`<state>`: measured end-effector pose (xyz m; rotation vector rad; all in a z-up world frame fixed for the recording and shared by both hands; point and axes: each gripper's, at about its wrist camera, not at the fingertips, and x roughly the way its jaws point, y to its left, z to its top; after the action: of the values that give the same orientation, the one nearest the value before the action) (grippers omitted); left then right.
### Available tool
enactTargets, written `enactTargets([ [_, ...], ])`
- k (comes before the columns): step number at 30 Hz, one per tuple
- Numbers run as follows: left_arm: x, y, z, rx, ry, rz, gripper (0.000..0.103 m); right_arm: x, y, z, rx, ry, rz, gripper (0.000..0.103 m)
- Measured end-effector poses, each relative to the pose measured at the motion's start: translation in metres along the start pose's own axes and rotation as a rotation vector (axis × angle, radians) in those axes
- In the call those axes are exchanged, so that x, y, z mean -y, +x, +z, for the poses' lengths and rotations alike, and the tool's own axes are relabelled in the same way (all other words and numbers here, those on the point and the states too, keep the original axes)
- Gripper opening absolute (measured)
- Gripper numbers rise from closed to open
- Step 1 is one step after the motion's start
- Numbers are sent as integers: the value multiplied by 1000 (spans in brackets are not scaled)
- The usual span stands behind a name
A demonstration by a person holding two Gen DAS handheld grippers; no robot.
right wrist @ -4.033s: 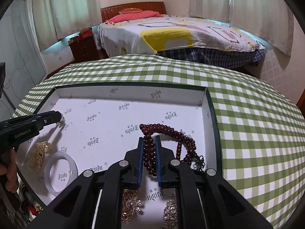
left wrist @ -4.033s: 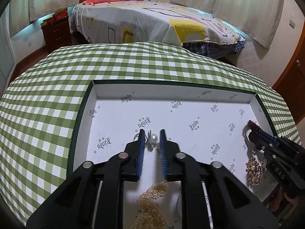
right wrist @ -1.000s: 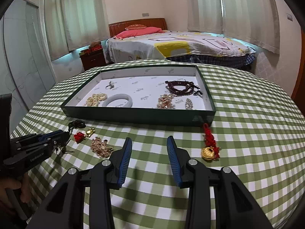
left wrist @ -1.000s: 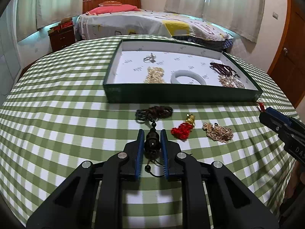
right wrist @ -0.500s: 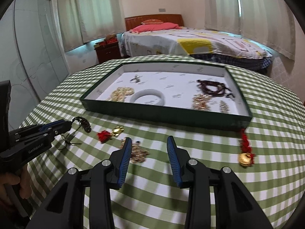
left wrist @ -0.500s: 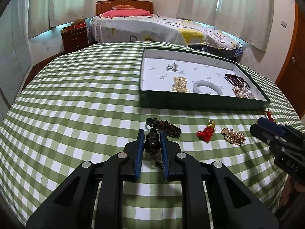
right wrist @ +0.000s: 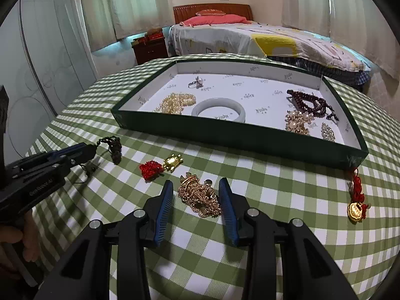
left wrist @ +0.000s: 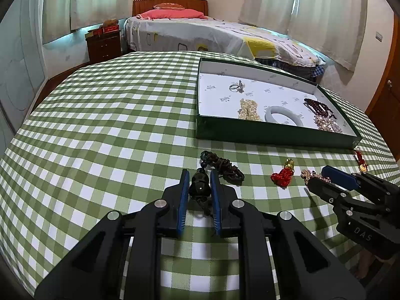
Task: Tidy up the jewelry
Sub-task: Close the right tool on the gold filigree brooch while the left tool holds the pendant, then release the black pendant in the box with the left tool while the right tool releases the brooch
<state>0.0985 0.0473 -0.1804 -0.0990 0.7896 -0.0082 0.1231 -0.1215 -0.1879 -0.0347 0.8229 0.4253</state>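
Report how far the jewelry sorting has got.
Done: the tray holds a ring, pearl strand, white bangle, dark red beads and gold pieces.
In hand: the left gripper is shut on the dark bead pendant; the right gripper is open around the gold chain pile.
Left: the red-and-gold turtle charm and red-knot coin charm lie on the tablecloth.

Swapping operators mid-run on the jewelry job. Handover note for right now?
Left gripper: shut on the dark pendant; its cord lies on the tablecloth.
Right gripper: open, straddling the gold chain pile, not yet closed.
In the green tray: ring, pearl strand, jade bangle, dark red beads, gold brooches.
On the cloth: red-and-gold turtle charm, red-and-gold coin charm.
Left: tray the pendant, chain and both charms.
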Motion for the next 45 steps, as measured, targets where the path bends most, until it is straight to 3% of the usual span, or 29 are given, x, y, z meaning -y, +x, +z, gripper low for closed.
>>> enactTargets([
  [1, 0, 0, 0, -1, -1, 0, 17, -1, 0, 0, -2, -9, -7, 38],
  [3, 0, 1, 0, -3, -1, 0, 17, -4, 0, -1, -4, -31, -32, 24],
  [12, 3, 0, -1, 3, 5, -4, 17, 1, -13, -5, 22, -39, -40, 8],
  [21, 9, -4, 1, 14, 12, -10, 17, 13, -31, -8, 67, -10, -60, 7],
  [28, 10, -4, 0, 11, 14, -15, 17, 23, -27, -13, 29, 18, -42, 8],
  [31, 11, -4, 0, 12, 15, -15, 17, 22, -24, -14, 20, 16, -33, 17],
  [33, 11, -4, 0, 11, 16, -15, 17, 19, -23, -14, 14, 8, -31, 29],
  [36, 12, -4, 0, 11, 16, -15, 17, 17, -20, -15, 7, -4, -36, 34],
  [40, 12, -4, 0, 10, 16, -16, 17, 17, -18, -17, -9, -9, -40, 33],
  [42, 12, -4, 0, 11, 15, -16, 17, 15, -19, -18, -12, -22, -51, 19],
  [45, 12, -4, 0, 11, 15, -15, 17, 12, -21, -20, -17, -36, -44, 13],
])
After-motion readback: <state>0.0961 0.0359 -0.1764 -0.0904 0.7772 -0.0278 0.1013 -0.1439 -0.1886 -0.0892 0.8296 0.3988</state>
